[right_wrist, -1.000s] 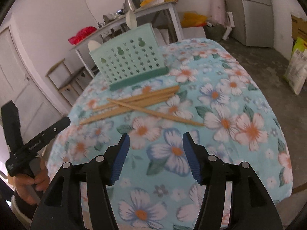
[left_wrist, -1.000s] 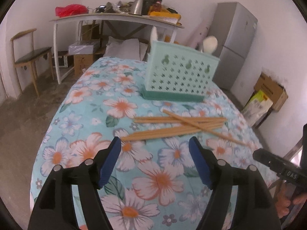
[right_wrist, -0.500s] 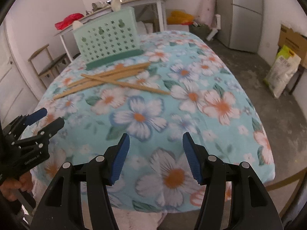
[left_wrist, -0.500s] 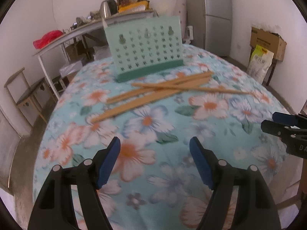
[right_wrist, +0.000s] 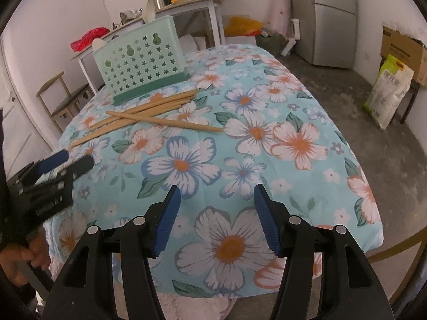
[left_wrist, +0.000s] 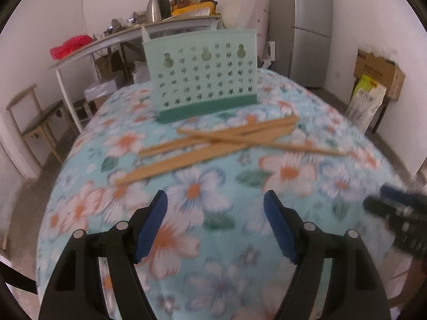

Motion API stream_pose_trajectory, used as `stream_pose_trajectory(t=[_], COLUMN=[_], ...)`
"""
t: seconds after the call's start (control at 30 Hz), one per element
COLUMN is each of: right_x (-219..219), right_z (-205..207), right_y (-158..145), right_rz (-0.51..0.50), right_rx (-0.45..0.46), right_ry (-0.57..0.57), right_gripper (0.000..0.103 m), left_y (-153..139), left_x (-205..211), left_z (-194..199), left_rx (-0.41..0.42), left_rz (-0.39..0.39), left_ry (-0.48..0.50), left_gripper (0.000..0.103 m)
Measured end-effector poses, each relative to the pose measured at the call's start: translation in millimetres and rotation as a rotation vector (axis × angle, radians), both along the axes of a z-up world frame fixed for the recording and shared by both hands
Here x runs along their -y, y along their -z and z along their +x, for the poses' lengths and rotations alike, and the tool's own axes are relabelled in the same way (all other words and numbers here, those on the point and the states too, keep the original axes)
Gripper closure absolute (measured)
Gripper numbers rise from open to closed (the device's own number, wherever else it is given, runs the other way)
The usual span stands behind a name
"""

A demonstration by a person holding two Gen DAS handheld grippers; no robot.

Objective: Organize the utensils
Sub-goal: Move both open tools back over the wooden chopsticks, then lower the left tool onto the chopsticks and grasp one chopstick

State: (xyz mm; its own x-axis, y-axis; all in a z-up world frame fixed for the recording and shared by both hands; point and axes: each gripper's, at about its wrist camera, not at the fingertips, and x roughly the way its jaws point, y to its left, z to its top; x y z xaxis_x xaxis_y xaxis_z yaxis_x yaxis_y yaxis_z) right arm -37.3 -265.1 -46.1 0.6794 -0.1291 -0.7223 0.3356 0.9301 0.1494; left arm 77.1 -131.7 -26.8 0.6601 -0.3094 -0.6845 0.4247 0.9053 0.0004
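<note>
Several wooden chopsticks (left_wrist: 213,141) lie crossed in a loose pile on the floral tablecloth (left_wrist: 288,176), in front of a mint-green perforated utensil holder (left_wrist: 202,72) that stands upright. My left gripper (left_wrist: 215,200) is open and empty, held above the cloth short of the pile. My right gripper (right_wrist: 216,192) is open and empty near the table's front edge; the chopsticks (right_wrist: 149,113) and holder (right_wrist: 140,58) lie far ahead on its left. The left gripper (right_wrist: 61,162) shows at the left of the right wrist view, the right gripper (left_wrist: 395,208) at the right of the left wrist view.
A cluttered white side table (left_wrist: 133,34) with a kettle stands behind. A wooden chair (left_wrist: 34,122) is at left, a grey fridge (left_wrist: 312,26) at back right, cardboard boxes (left_wrist: 379,72) and a sack (right_wrist: 389,90) on the right floor.
Both grippers have swung to face the table more squarely. My left gripper has moved closer to the chopsticks. Both stay open and empty.
</note>
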Motion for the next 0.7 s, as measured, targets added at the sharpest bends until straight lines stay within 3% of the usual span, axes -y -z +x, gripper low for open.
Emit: stream_pose_trajectory(t=[0.13, 0.27, 0.5, 0.7], right_x=[2.6, 4.0, 5.9, 7.7], right_z=[0.3, 3.6, 6.9, 7.5], right_y=[0.7, 4.5, 5.9, 8.1], right_rz=[0.023, 0.045, 0.065, 0.07], right_rx=[0.011, 0.008, 0.017, 0.019], right_ry=[0.005, 0.009, 0.013, 0.011], right_gripper=[0.048, 0.048, 0.048, 0.048], left_y=[-13.6, -12.8, 15.4, 33.5], left_x=[2.8, 9.4, 22.2, 21.7], left_z=[28.3, 61.7, 93.0, 102.0], left_rx=[-0.06, -0.189, -0.425, -0.521], left_rz=[-0.129, -0.266, -0.409, -0.508], left_ry=[-0.013, -0.013, -0.048, -0.101], left_gripper=[0.035, 0.046, 0.071, 0.082])
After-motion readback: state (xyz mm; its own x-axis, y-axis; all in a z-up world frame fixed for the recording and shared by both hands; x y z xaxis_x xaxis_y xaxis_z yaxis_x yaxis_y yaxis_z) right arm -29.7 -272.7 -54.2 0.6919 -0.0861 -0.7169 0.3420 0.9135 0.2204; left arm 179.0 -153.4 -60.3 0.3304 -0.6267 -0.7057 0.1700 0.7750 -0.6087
